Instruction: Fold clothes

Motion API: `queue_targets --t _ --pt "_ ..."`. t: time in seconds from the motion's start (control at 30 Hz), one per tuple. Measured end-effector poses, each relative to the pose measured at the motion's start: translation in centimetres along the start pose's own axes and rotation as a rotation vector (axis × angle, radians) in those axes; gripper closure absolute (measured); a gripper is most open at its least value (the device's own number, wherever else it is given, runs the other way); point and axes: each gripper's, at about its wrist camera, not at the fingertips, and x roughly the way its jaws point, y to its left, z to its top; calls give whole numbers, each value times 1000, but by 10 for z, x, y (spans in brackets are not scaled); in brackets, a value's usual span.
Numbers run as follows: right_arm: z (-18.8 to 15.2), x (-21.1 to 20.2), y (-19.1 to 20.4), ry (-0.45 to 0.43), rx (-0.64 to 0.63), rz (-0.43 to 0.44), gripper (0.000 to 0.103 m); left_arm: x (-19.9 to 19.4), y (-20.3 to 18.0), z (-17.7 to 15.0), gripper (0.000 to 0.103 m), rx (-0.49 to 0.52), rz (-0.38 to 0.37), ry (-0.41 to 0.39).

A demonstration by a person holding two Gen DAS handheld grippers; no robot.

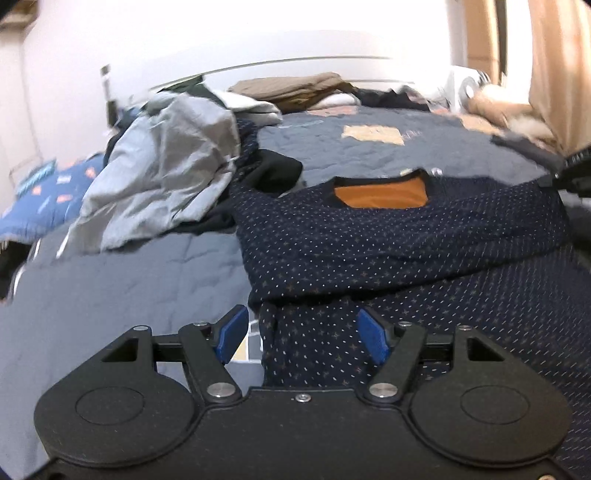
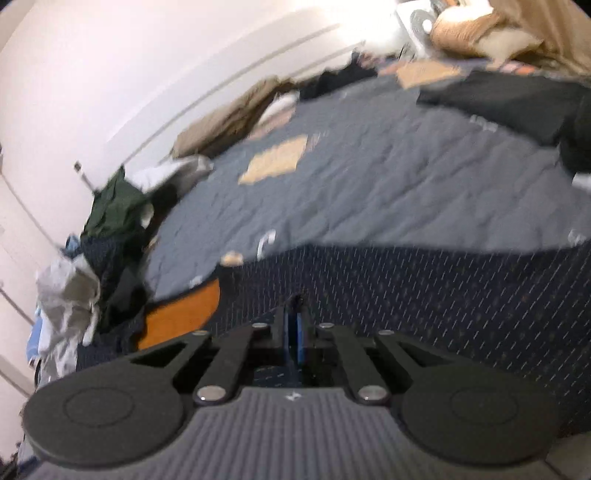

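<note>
A navy dotted shirt [image 1: 388, 236] with an orange inner neck patch [image 1: 380, 195] lies partly lifted on the grey quilt [image 1: 110, 295]. My left gripper [image 1: 303, 332] is open, its blue pads [image 1: 232, 334] spread on either side of a fold of the shirt's lower part. The right gripper [image 2: 293, 328] is shut on the navy shirt [image 2: 424, 291], with the fabric's edge pinched between its blue pads [image 2: 301, 332]. The left wrist view shows that gripper [image 1: 576, 173] at the far right edge, holding the shirt's shoulder up.
A heap of unfolded clothes, grey cloth [image 1: 166, 170] on top, sits on the bed's left side. Brown folded garments [image 1: 295, 88] and dark items lie along the far edge by the wall. A black garment [image 2: 517, 99] and a white fan [image 2: 417, 22] are at the far right.
</note>
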Motion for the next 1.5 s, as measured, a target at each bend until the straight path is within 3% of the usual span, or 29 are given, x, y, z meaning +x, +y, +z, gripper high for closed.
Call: queue_targets --t 0.1,0.33,0.6,0.73,0.8,1.03,1.17,1.37,1.43,1.5 --pt "-6 4 3 10 -18 -9 99 15 5 1 65 11 8 14" --pt "-7 2 4 10 -13 3 99 44 3 -5 65 138 89 30" --pt "-9 2 4 -6 -18 -24 99 73 -12 -9 63 368 239 -39" --pt "-8 2 -3 -25 -4 -53 99 66 -3 -16 63 456 262 -51" --pt "-8 4 -7 -24 11 -59 99 60 7 -17 58 470 273 -68" --pt "-13 10 -1 -11 -29 -65 99 60 -8 -35 54 698 325 -102" --pt "-11 13 -2 57 -7 -36 96 62 -21 -42 54 802 352 -117" --pt "-12 2 12 132 -87 -15 94 72 -38 -55 54 929 389 -135" --pt "-12 -8 15 139 -106 -10 93 75 -38 -56 60 936 387 -132" --pt "-14 -15 18 162 -136 -10 92 77 -36 -54 86 919 378 -114"
